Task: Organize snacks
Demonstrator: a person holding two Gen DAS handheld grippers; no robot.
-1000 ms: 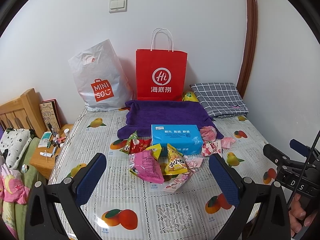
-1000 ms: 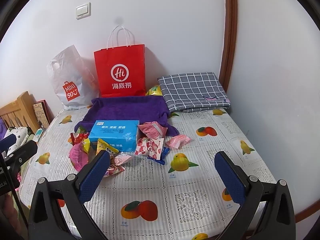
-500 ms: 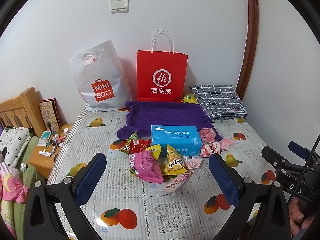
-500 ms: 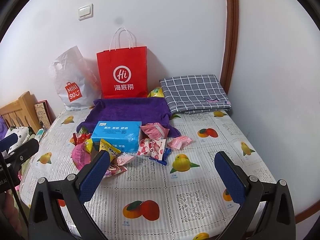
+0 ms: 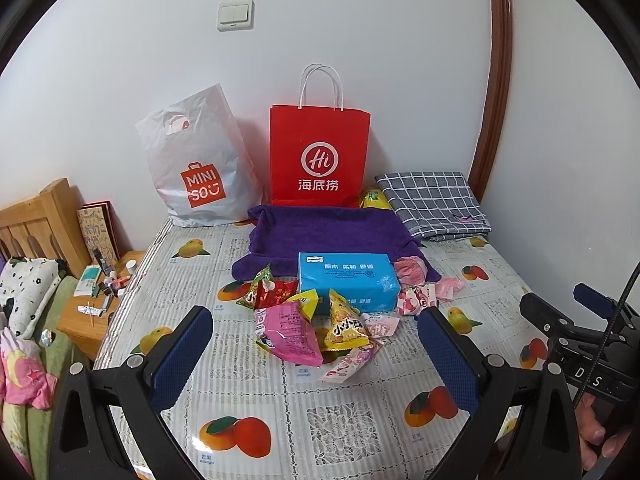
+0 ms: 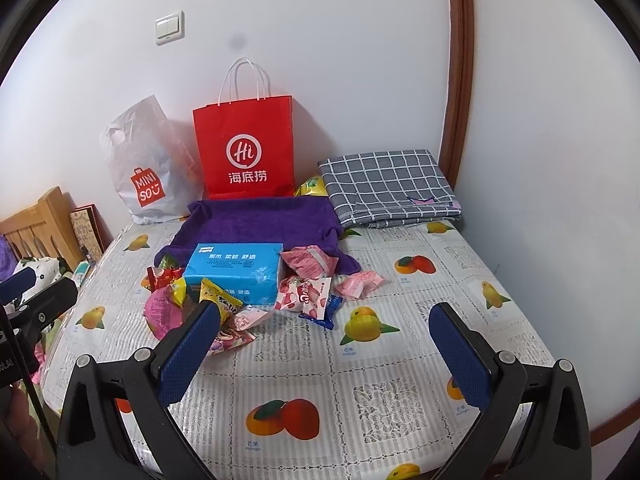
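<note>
On the fruit-print table [image 5: 248,412] the snack packets [image 5: 320,324] lie heaped against the blue tissue box [image 5: 348,284], untouched. We should take a loose outer packet first, pinching an edge, not digging through the pile. Left gripper [image 5: 316,354] and right gripper [image 6: 324,350] both hover level above the near edge, jaws wide, holding nothing.

Left gripper [image 5: 314,354], right gripper [image 6: 325,344]: black frames, blue textured pads, silver screws, black cable.
</note>
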